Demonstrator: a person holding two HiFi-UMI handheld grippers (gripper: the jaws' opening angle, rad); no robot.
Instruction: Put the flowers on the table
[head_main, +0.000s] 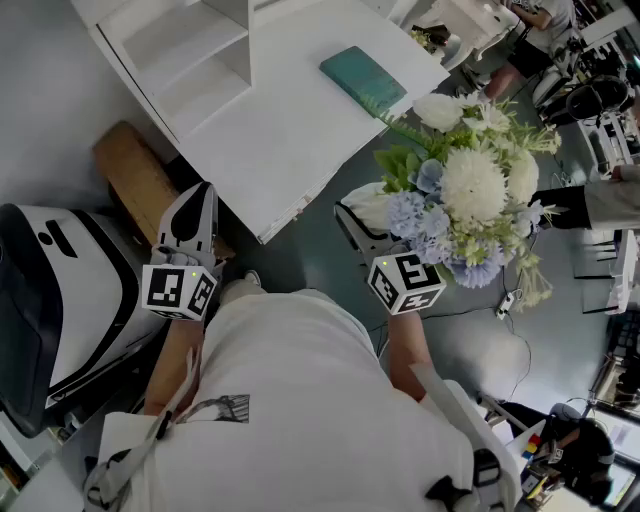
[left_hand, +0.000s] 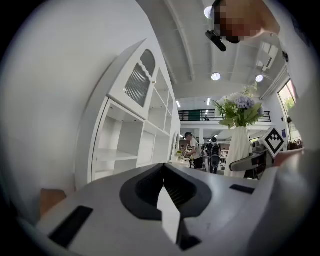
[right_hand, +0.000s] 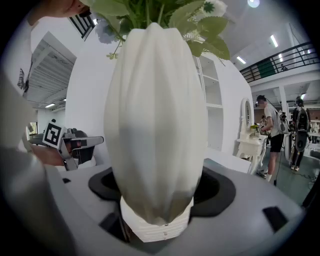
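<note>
The white tabletop (head_main: 290, 130) fills the upper middle of our head view. A white open shelf unit (head_main: 180, 50) stands at its far left side. Below and to the right of both lies grey floor (head_main: 300, 250). At our left stands a bulky black-and-white machine (head_main: 60, 300), and a brown block (head_main: 135, 175) lies on the floor between it and the tabletop.

The flowers (head_main: 470, 190) come next in size: a full bunch of white and pale blue blooms with green leaves. They are carried in the air above the floor, off the tabletop's right edge and not resting on it. Their topmost blooms reach near the tabletop's far corner.

They stand upright in a white vase (right_hand: 157, 125) with ribbed sides that narrows toward its foot. Our right tool (right_hand: 157, 220) grips this vase low down. Its jaws are spread wide around the body and its pads press on both sides. From the head view most of the vase is hidden under the blooms.

Our left tool (head_main: 195, 205) is held out low at our left, over the floor just beside the brown block and well apart from the flowers. In the left gripper view its jaws are closed together, with nothing between them.

A flat teal object (head_main: 362, 78) lies on the tabletop near its right edge, close to the bouquet's leaves. Small in the distance of both gripper views, a few people (left_hand: 192, 150) stand by white furniture.
</note>
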